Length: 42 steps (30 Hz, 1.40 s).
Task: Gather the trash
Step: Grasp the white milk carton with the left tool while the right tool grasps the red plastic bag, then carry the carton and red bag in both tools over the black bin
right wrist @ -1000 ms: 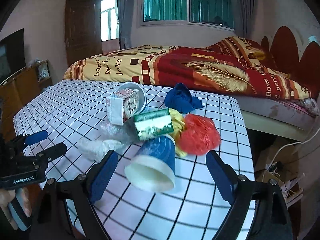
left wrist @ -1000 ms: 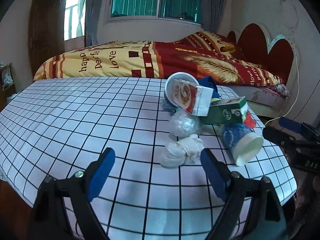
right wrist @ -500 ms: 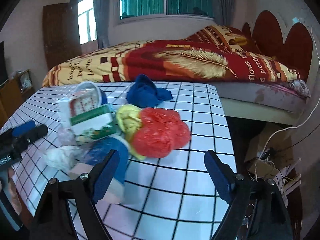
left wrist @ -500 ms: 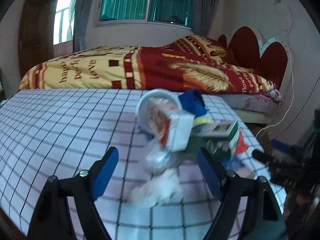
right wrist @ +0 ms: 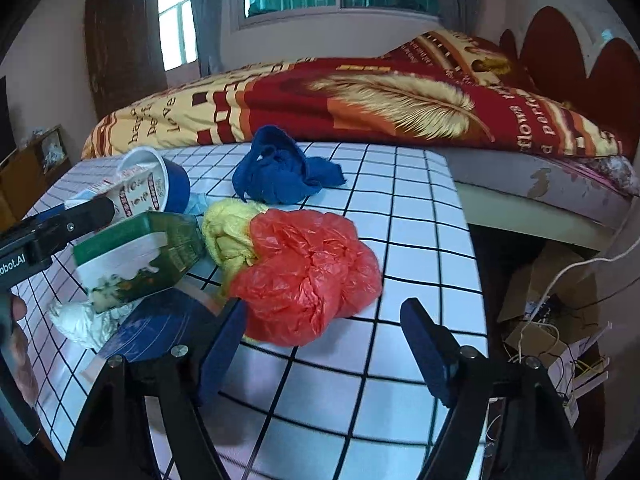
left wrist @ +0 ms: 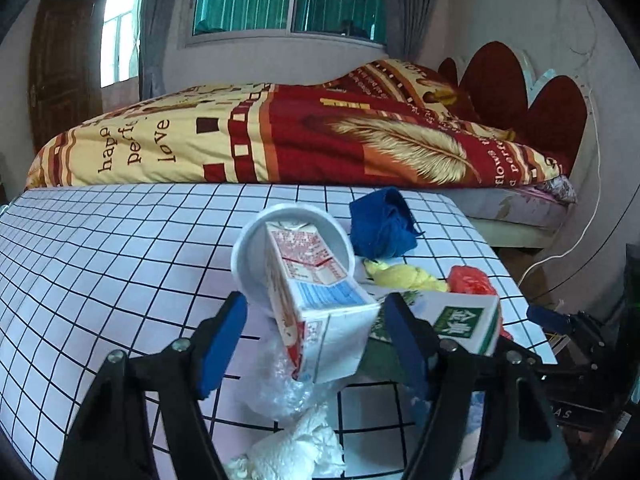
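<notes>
Since the earlier frame both grippers have come in close over the trash pile on the checked tablecloth (left wrist: pixel 120 248).

Left wrist view: the left gripper (left wrist: pixel 316 340) is closing, its blue pads either side of a red-and-white carton (left wrist: pixel 316 304) that lies with its far end in a white cup (left wrist: pixel 292 256); the pads do not look pressed on it yet. Below it lie clear plastic wrap (left wrist: pixel 284 388) and a white tissue wad (left wrist: pixel 296 448). A green-and-white carton (left wrist: pixel 464 320) sits just right.

Right wrist view: the right gripper (right wrist: pixel 324 344) is closing too, still wide, with the near edge of a red plastic bag (right wrist: pixel 308 276) between its pads, seemingly untouched. A yellow wad (right wrist: pixel 228 236) touches the bag's left; a blue cloth (right wrist: pixel 280 172) lies farther back.
</notes>
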Tool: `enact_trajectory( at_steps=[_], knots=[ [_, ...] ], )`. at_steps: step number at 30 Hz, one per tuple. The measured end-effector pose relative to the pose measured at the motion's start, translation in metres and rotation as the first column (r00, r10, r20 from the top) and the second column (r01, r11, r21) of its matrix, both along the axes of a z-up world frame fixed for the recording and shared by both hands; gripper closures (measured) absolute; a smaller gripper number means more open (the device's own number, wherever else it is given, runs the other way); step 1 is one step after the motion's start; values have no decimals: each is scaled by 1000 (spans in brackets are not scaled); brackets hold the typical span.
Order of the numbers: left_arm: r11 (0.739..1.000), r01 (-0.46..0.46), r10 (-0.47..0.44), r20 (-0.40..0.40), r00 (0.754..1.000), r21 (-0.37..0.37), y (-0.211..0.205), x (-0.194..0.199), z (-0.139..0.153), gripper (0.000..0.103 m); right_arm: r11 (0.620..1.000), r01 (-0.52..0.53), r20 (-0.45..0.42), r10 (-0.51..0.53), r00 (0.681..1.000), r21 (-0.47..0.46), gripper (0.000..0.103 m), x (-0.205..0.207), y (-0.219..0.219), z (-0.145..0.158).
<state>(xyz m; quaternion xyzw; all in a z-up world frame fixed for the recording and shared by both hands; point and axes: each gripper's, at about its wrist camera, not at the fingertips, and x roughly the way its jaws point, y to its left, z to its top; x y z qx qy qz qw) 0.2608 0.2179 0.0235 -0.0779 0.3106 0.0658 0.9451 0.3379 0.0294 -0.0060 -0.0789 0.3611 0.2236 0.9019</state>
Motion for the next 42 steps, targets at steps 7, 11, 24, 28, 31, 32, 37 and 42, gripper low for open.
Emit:
enact_trajectory(
  at_steps=[7, 11, 24, 28, 31, 32, 37, 42],
  knots=[
    [1000, -1, 1, -31, 1000, -12, 5, 8, -8, 62, 999, -44, -55, 45, 997, 22, 29, 18, 12, -8],
    [1000, 4, -4, -22, 1000, -14, 7, 3, -9, 66, 996, -69, -91, 73, 993, 50, 54, 19, 14, -13],
    [1000, 2, -2, 40, 999, -18, 18, -30, 5, 68, 995, -76, 8, 76, 997, 63, 67, -18, 1, 12],
    [1000, -2, 2, 51, 999, -18, 20, -48, 9, 68, 996, -67, 28, 66, 997, 59, 67, -34, -7, 18],
    [1000, -8, 9, 54, 998, -25, 21, -58, 10, 68, 997, -52, 45, 50, 998, 59, 67, -48, -17, 24],
    [1000, -9, 10, 57, 998, -25, 21, -62, 11, 68, 997, -45, 49, 42, 998, 61, 67, -52, -22, 26],
    [1000, 5, -4, 70, 998, -20, 13, -90, 16, 68, 997, -12, 70, 7, 998, 72, 67, -80, -46, 37],
    [999, 35, -33, 79, 996, -14, -2, -115, 18, 68, 997, 13, 89, -20, 996, 73, 67, -114, -68, 46]
  ],
)
